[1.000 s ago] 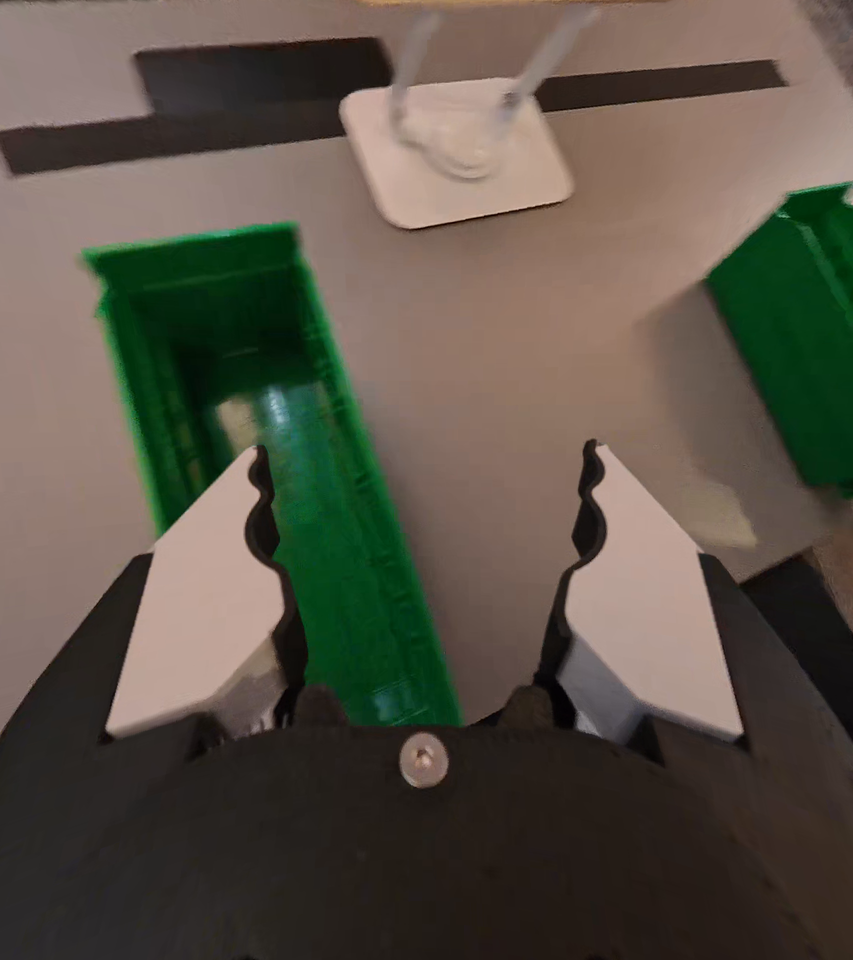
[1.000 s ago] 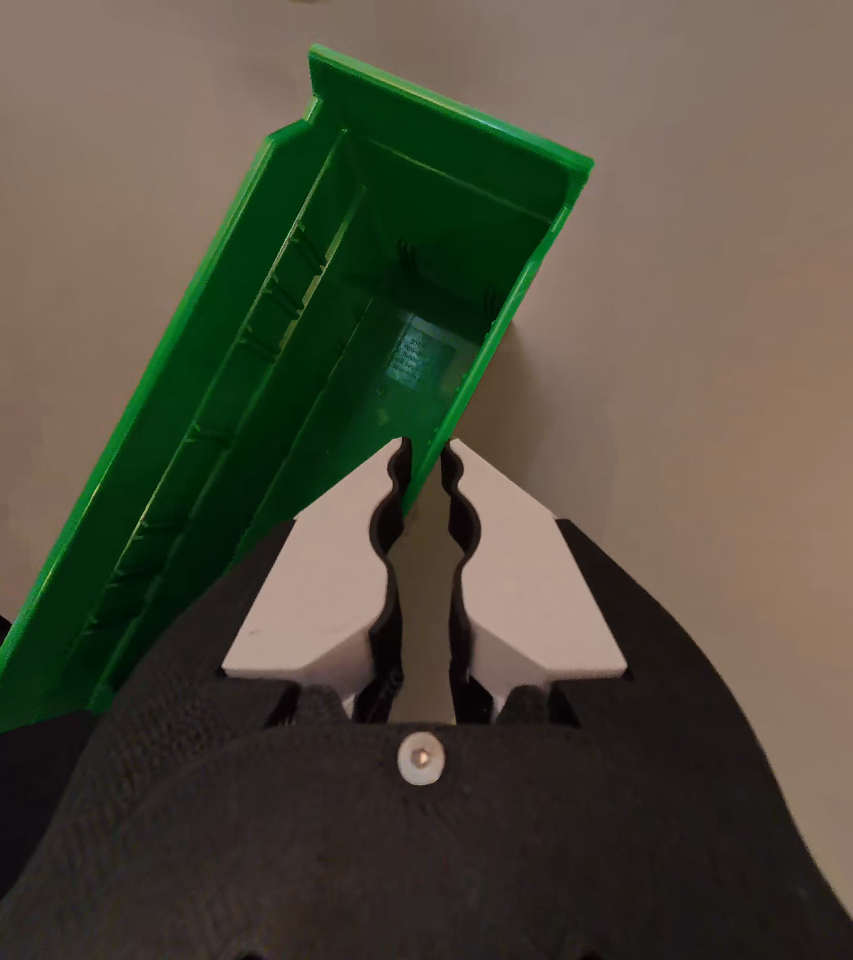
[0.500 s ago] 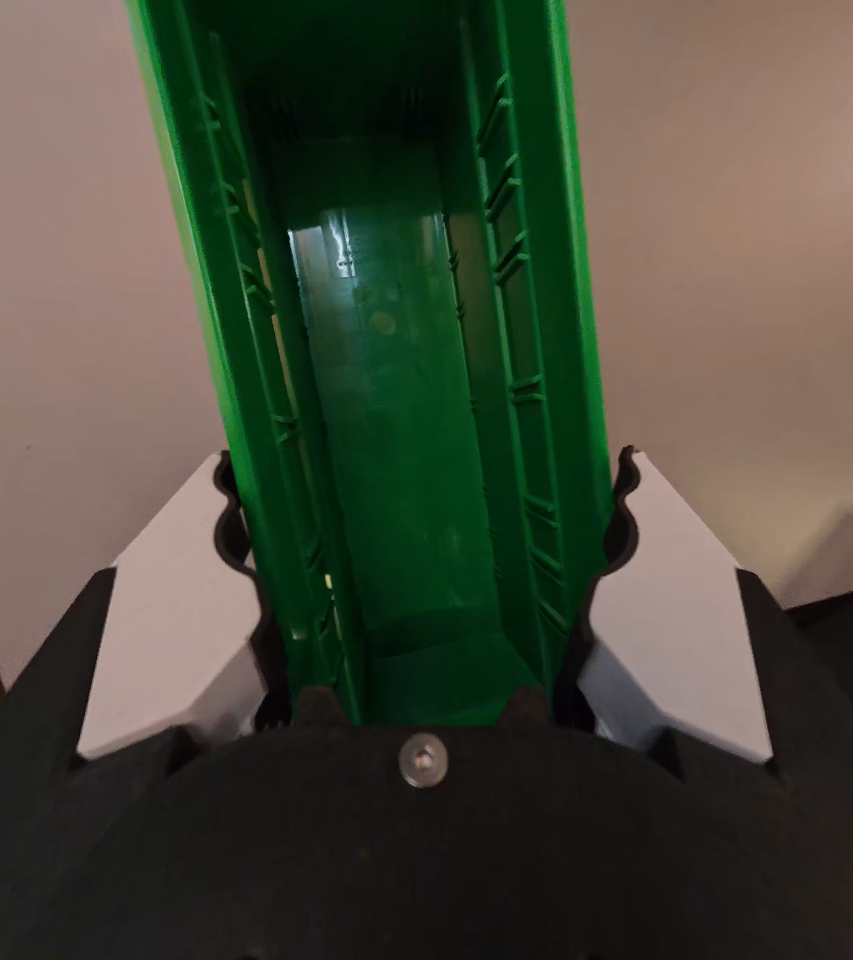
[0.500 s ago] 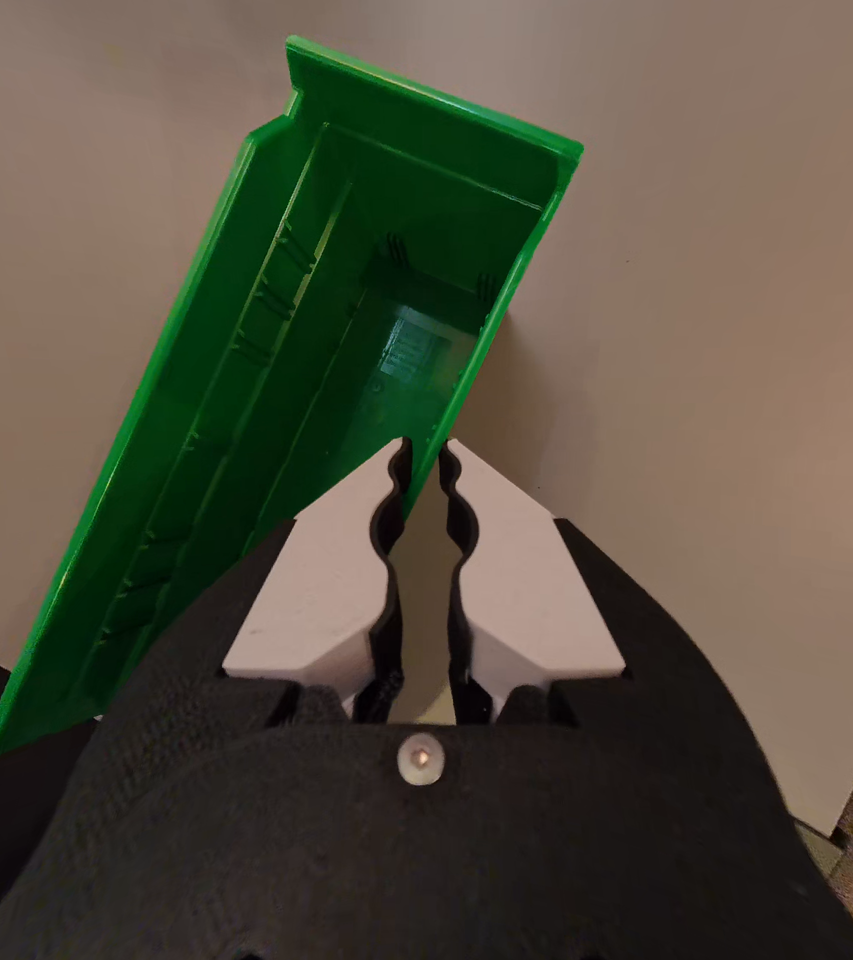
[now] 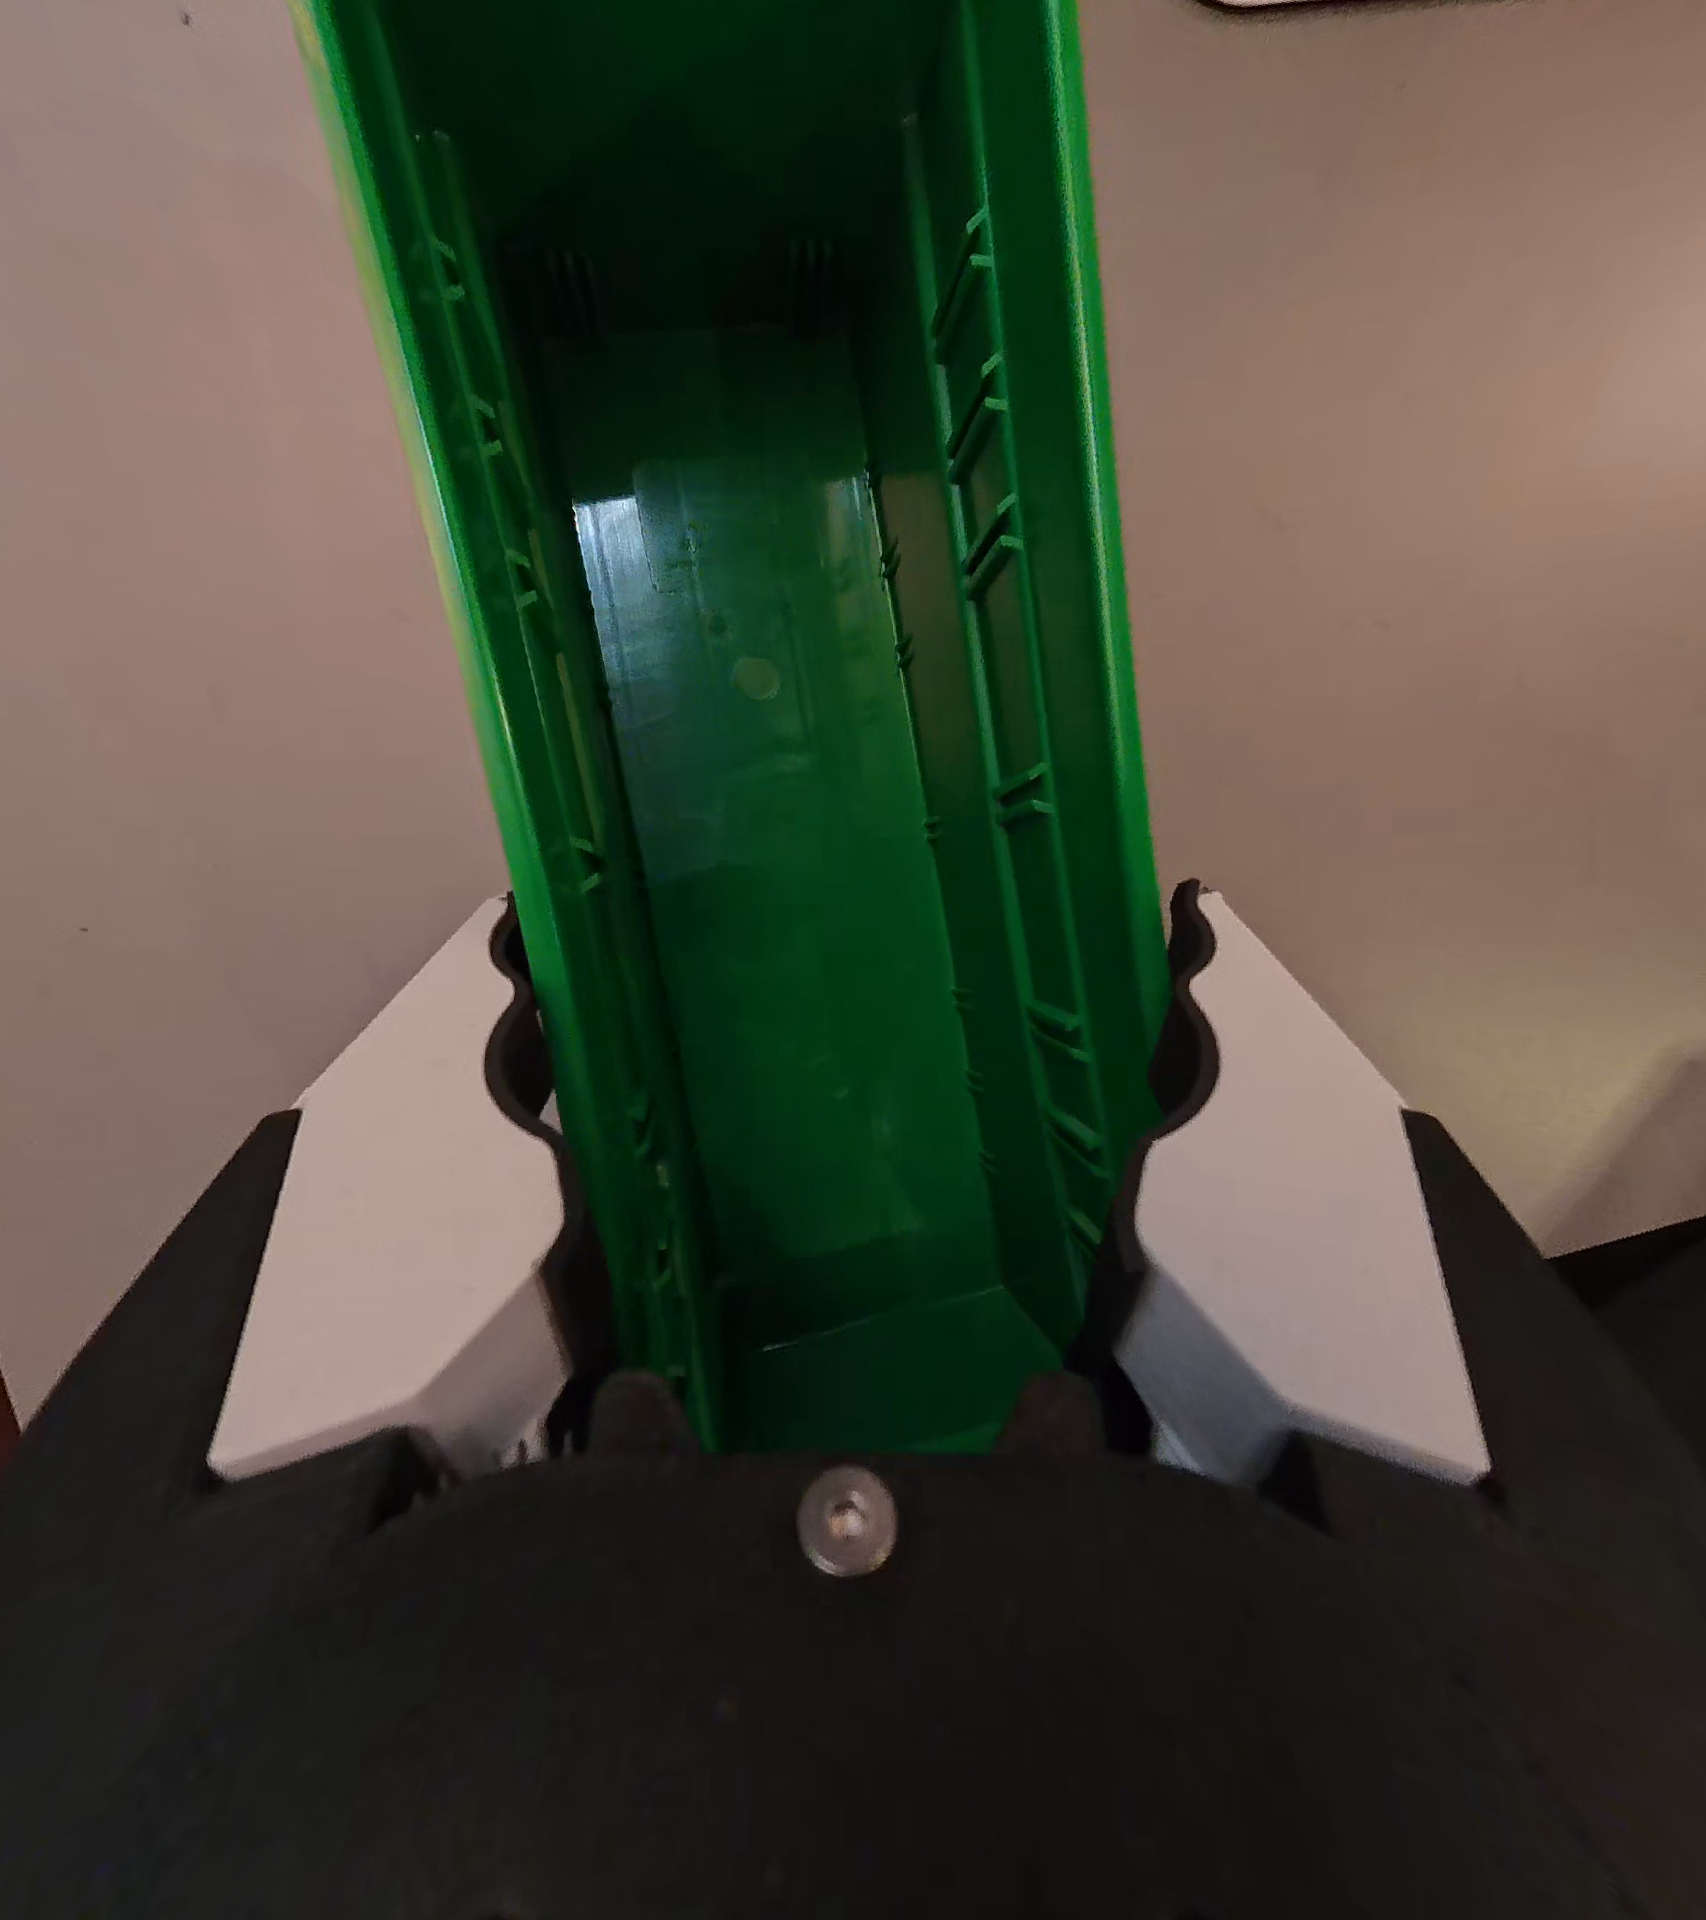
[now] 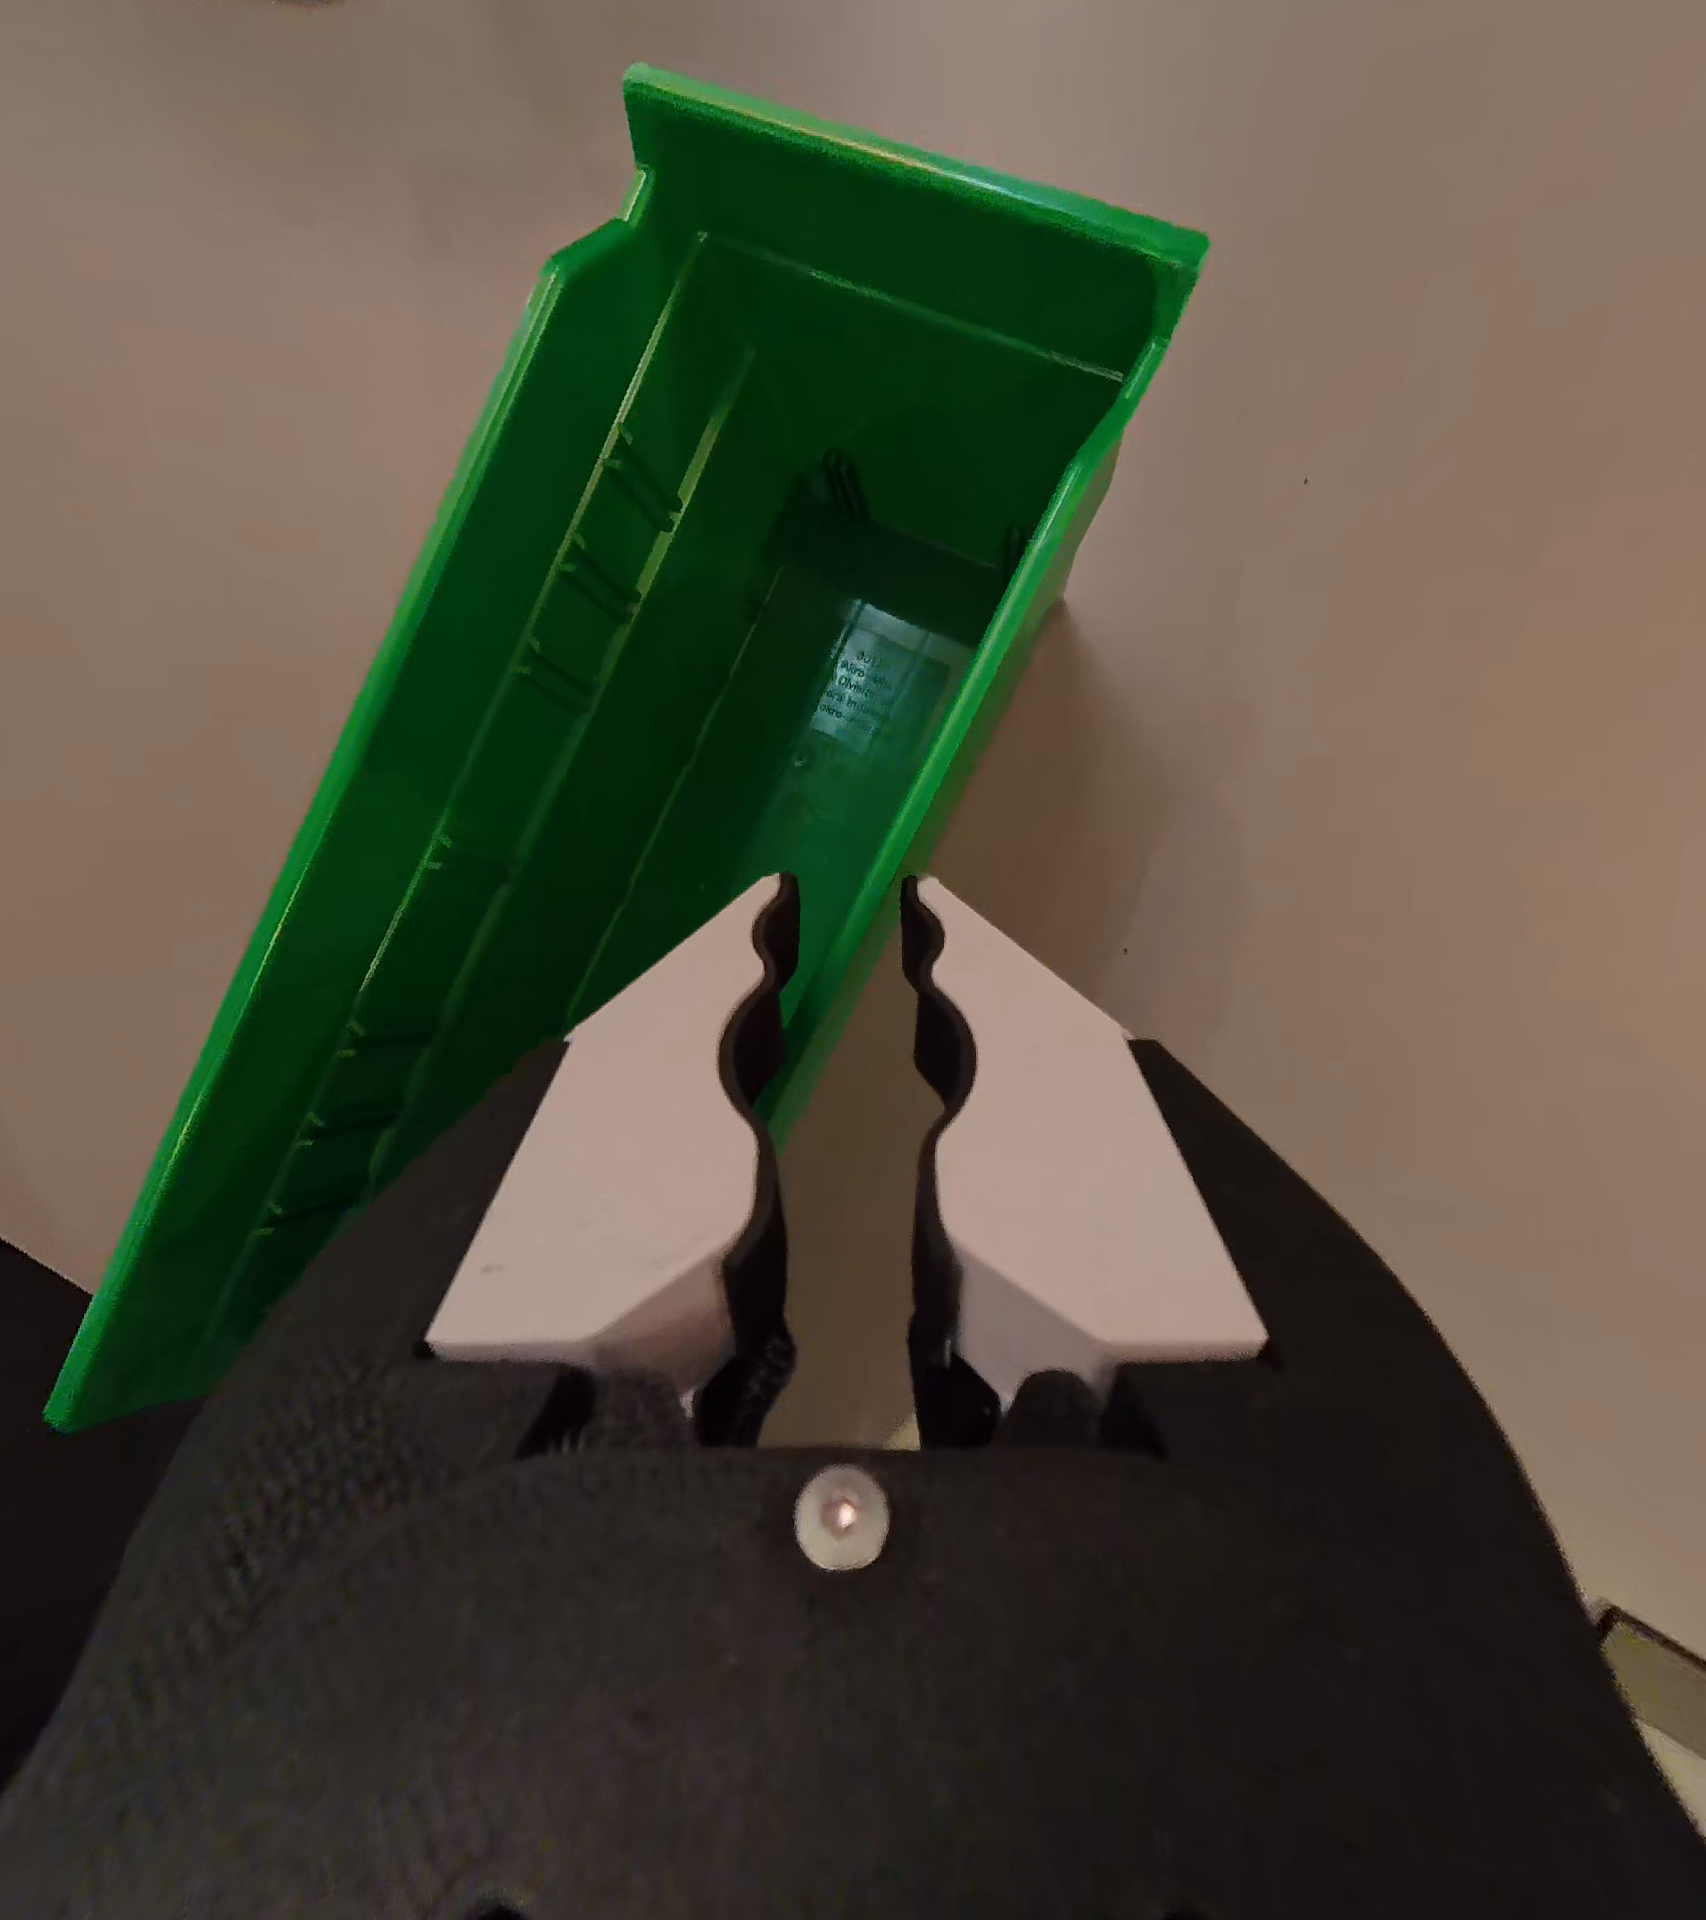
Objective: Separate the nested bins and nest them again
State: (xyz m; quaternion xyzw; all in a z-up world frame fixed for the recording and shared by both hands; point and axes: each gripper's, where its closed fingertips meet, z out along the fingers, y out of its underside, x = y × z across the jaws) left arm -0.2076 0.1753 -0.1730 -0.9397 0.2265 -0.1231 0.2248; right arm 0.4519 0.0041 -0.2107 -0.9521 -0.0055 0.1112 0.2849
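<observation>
Beige counter under both bins | left gripper spread wide, straddling long green bin, pads at both outer walls, near counter's front edge | right gripper narrow, clamped on side wall of second green bin, tilted, overhanging counter's front edge

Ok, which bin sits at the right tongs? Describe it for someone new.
On the pale table, a long green bin lies diagonally. Its right wall runs between the right tongs; the other bin is straddled whole by the left tongs.
</observation>
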